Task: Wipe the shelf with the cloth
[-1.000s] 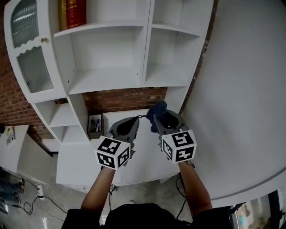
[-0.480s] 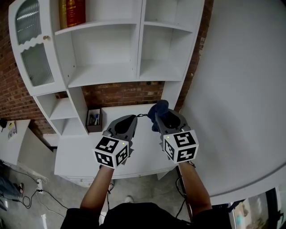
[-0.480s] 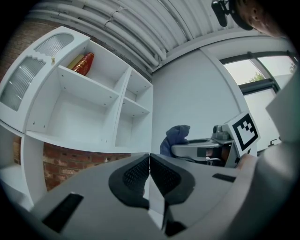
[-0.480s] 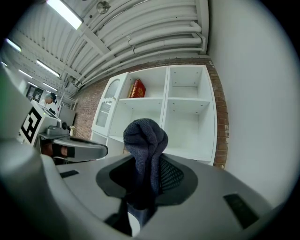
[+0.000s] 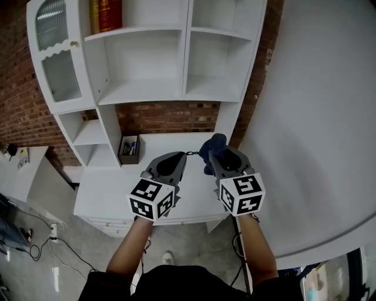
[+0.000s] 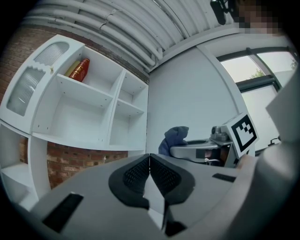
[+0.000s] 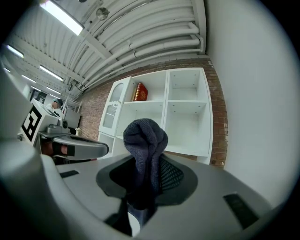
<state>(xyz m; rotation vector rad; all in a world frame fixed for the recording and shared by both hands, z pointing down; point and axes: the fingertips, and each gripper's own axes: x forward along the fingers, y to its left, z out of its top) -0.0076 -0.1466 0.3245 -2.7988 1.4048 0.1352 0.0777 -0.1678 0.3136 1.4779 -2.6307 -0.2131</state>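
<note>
Far to the left of the left fingers, the white shelf unit (image 5: pixel 141 94) has a ribbed glass door (image 5: pixel 56 64). A red item (image 5: pixel 106 14) stands on the top shelf just right of that door. Lower down, left of the left fingers and beyond them, a small open box (image 5: pixel 129 151) holding pens sits on the white counter (image 5: pixel 111 197), against the foot of the shelf unit.

The left gripper (image 5: pixel 183 156) hangs above the counter and points toward the brick wall (image 5: pixel 170 123) under the shelves. Its fingers (image 6: pixel 133 174) are pressed together with nothing between them.

Just to the right of the left fingers, the right gripper (image 5: pixel 210 157) is held level with the left gripper, the two close but apart. Its fingers (image 7: pixel 176 174) pinch a dark blue cloth (image 7: pixel 145 140). The cloth is bunched and stands up in a rounded knob past the fingertips, clear of the counter and of every shelf. The open shelf compartments lie beyond both pairs of fingers and well apart from them.

To the right of the right fingers runs a plain white wall (image 5: pixel 317 117).
</note>
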